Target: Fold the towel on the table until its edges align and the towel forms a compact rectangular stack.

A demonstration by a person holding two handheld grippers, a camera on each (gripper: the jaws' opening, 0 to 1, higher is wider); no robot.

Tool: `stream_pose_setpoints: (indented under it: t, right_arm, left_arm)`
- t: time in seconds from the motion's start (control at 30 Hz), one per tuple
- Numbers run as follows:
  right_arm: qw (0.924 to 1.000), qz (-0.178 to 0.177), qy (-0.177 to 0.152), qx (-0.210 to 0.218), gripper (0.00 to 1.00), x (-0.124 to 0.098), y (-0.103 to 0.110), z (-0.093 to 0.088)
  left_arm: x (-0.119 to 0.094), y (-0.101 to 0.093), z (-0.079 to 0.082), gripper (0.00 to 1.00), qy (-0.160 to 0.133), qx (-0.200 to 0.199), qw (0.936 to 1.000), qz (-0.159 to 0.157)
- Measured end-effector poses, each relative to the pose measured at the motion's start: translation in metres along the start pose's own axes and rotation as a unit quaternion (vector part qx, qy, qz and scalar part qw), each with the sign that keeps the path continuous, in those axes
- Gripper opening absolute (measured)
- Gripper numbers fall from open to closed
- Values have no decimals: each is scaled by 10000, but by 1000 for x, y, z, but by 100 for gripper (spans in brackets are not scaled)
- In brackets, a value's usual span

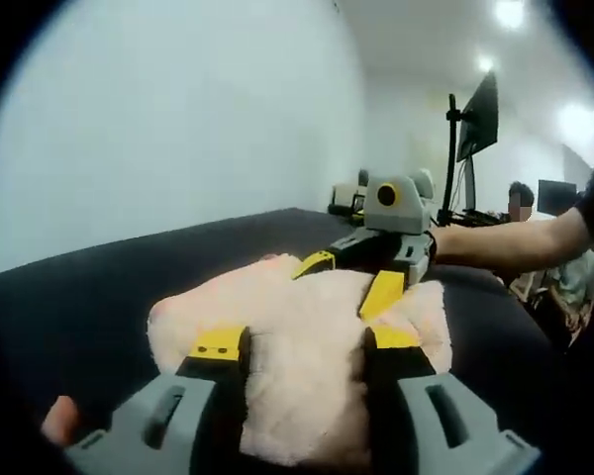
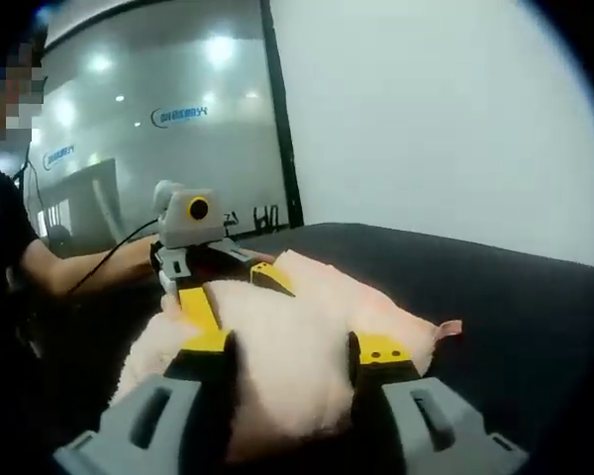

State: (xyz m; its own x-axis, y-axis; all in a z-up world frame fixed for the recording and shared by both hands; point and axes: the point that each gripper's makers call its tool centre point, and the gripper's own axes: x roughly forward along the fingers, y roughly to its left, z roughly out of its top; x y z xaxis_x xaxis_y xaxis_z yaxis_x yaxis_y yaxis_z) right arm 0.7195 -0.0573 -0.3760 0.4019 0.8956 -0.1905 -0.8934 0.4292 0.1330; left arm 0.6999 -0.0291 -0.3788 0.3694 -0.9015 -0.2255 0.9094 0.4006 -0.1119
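Gripping from opposite ends, I have both grippers on the pink towel (image 1: 307, 356), which lies bunched in a soft heap on the dark table (image 1: 99, 297). In the left gripper view, my left gripper (image 1: 305, 341) has its yellow-tipped jaws standing apart with the towel's fluffy bulk filling the gap between them, the cloth pressing against both inner faces; I cannot tell whether the jaws are truly clamping or only straddling it. Beyond the heap, the right gripper (image 1: 348, 282) comes in from the far side, its yellow fingertips (image 1: 384, 293) lying on the towel, and a bare forearm (image 1: 505, 242) reaches back from it toward the right of the view. A monitor on a stand (image 1: 475, 124) rises past the table's far edge, with a white wall (image 1: 178, 119) behind the table.

In the right gripper view, my right gripper (image 2: 292, 344) sits the same way: jaws spread, towel swelling up between them and touching both. One corner of the towel (image 2: 444, 328) pokes out toward the table's edge on the right of that view. Across the heap, the left gripper (image 2: 228, 292) rests its yellow fingertips (image 2: 200, 307) on the towel. A glass partition (image 2: 158, 129) stands behind it.
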Motion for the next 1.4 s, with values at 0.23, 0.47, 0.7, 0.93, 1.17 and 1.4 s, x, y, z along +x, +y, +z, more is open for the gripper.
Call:
stream_pose_setpoints:
  t: [0.23,0.47,0.7,0.93,1.17,1.4]
  right_arm:
    - [9919,-314,-1198,286,28,-24,-10,53]
    - [9680,-2099,-1362,-213,12,-22,-3,68]
    - [9781,-1996,-551,217,0,5,12,34]
    - [9724,-2333,-56,18,0,10,2,0]
    - [9736,-2255,72,355,0,11,0,-6]
    - [9775,-1945,-742,-343,2,4,11,27]
  left_arm:
    - [-24,20,52,38,-1073,-123,9928,518]
    - [-37,26,87,14,-1517,-199,9723,1764]
    - [13,5,31,1,-185,557,9789,1960]
    - [20,17,3,0,505,685,9737,2113]
    - [19,17,-2,0,620,417,9750,2095]
    - [14,6,15,0,298,534,9812,1831]
